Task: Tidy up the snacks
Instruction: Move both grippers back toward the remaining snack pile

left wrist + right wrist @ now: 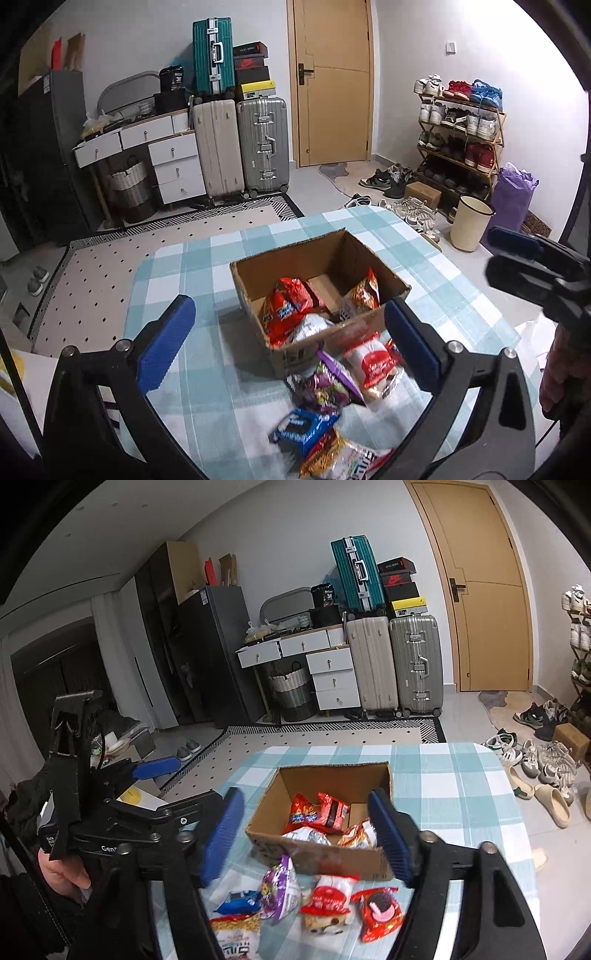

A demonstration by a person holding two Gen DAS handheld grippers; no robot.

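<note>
An open cardboard box (332, 254) (332, 779) stands on the checked tablecloth (184, 266) (461, 794). Inside lie a red packet (286, 308) (301, 810), an orange packet (364, 291) (356, 836) and a silvery white one (310, 326) (304, 834). In front of the box lie a purple packet (328, 384) (279, 886), a red-and-white cake packet (373, 363) (327, 901), a blue packet (304, 428) (238, 902), a noodle packet (340, 458) (236, 934) and a red cookie packet (380, 912). My left gripper (290, 317) (155, 768) hangs open over the box's near-left corner, holding nothing. My right gripper (304, 805) (517, 251) is open and empty above the box's near wall.
A cream bin (471, 227), a purple bag (513, 199) and a shoe rack (458, 140) stand right of the table, with shoes (535, 768) scattered on the floor. Suitcases (240, 147) and a drawer unit (173, 162) line the far wall. A hand (62, 871) holds the left gripper.
</note>
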